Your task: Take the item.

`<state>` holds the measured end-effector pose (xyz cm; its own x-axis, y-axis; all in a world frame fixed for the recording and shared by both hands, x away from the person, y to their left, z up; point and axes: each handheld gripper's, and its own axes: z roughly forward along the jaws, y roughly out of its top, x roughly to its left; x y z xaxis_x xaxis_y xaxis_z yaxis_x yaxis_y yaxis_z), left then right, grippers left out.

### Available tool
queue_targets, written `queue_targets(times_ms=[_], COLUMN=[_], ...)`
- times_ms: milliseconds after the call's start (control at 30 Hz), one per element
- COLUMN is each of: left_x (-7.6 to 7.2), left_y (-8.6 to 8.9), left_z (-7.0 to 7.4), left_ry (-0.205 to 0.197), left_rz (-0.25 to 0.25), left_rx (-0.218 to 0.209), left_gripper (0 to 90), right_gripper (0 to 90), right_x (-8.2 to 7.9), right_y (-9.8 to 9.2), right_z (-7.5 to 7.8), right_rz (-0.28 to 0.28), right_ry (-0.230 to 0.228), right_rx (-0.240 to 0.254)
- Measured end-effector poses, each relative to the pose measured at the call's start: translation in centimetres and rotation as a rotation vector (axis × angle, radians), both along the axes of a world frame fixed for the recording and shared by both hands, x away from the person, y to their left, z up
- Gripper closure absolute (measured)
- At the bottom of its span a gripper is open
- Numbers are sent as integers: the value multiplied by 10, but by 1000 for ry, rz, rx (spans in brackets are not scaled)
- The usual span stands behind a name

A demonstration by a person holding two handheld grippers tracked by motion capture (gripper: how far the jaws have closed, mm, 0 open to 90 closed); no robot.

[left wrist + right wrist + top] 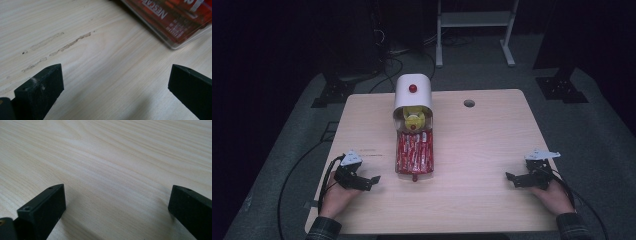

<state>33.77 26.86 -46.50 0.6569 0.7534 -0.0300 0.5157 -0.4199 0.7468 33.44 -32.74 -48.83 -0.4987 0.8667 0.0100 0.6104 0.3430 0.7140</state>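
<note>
Left gripper (373,180) and right gripper (512,178) rest near the counter's (492,130) front corners, fingers released, holding nothing. Tray of red Nescafé sachets (414,151) lies mid-counter, just beside left gripper; bare counter between. Left gripper view shows the tray's clear corner (175,45).

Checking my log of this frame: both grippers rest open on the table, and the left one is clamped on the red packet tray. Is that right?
Not quite. The left gripper is open like the right gripper, but it holds nothing: the left gripper view shows bare table between its jaws, with the red packet tray lying apart, farther ahead.
</note>
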Motion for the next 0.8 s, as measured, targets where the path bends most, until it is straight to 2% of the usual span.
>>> queue_targets(times_ms=[33,400,800], left_x=[0,4,11], left_y=[0,-7,-12], left_z=[1,10,19], left_ry=[2,-12,-27], left_rz=[3,-15,-15], left_rx=[-13,-6,-25], left_gripper=[0,0,0], right_gripper=[5,4,5], right_x=[0,0,0], right_y=[0,0,0], right_z=[0,0,0], right_rz=[0,0,-1], right_ry=[0,1,1], right_rx=[0,0,1])
